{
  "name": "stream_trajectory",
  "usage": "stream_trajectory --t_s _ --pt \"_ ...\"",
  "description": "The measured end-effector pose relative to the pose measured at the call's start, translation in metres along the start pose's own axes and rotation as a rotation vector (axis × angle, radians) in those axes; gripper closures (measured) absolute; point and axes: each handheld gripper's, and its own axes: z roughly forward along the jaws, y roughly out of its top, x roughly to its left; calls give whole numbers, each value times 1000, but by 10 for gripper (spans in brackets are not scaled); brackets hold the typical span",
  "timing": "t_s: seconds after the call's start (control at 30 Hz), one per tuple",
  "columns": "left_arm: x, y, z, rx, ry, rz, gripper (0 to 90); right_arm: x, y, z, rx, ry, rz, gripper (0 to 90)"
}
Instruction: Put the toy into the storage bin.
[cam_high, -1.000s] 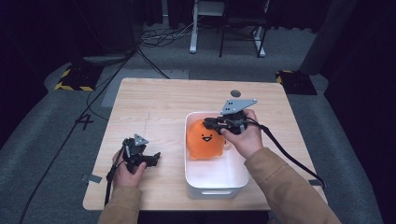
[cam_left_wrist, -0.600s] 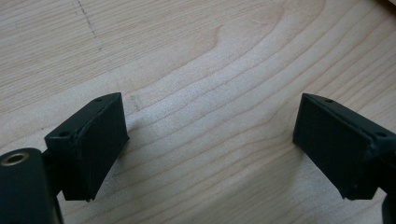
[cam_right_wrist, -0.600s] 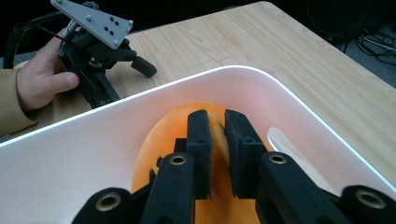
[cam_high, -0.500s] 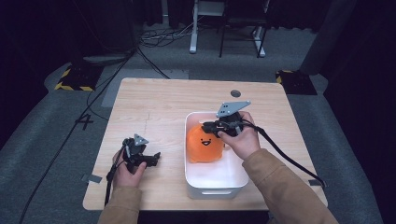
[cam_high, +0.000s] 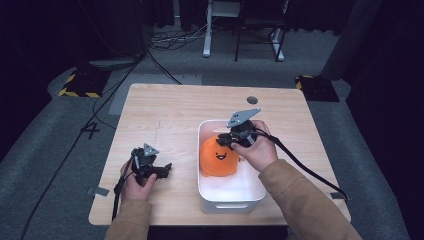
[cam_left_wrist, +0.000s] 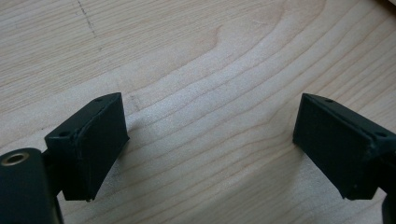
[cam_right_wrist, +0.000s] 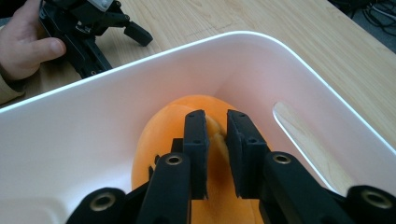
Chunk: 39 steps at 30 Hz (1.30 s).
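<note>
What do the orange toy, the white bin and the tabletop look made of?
Orange toy: soft plush, seemingly; it puckers between the right gripper jaws.
White bin: probably moulded plastic, smooth, slightly glossy, with a cut-out handle slot.
Tabletop: light wood or wood-look laminate, matte, visible grain.

The high view looks forward and down from above the person's side onto the whole wooden table (cam_high: 175, 110), with dark floor beyond. The left gripper view sits very close over bare tabletop (cam_left_wrist: 201, 70), looking along its own jaws. The right gripper view looks closely down into the white bin (cam_right_wrist: 93, 121) at the orange plush toy (cam_right_wrist: 187, 112); both also appear in the high view, as does the left gripper (cam_right_wrist: 88, 28) it sees farther off.
</note>
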Motion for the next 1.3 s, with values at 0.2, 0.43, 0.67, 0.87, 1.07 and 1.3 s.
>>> stream_trajectory --t_s 0.2,0.43,0.67,0.87,1.07,1.3 --pt "0 0 0 -1 1 1 102 -2 -3 0 5 -5 7 755" --pt "0 0 0 -1 1 1 102 -7 -7 -2 -4 1 44 691" --pt "0 0 0 0 0 0 102 -6 -7 -5 -29 -4 46 618" --pt "0 0 0 -1 1 1 102 -5 -5 -14 -73 -12 53 600" --pt "0 0 0 0 -1 -1 102 -9 -3 -28 -107 -38 58 570" --pt "0 0 0 0 -1 0 102 -14 -2 -51 -149 -106 63 489"
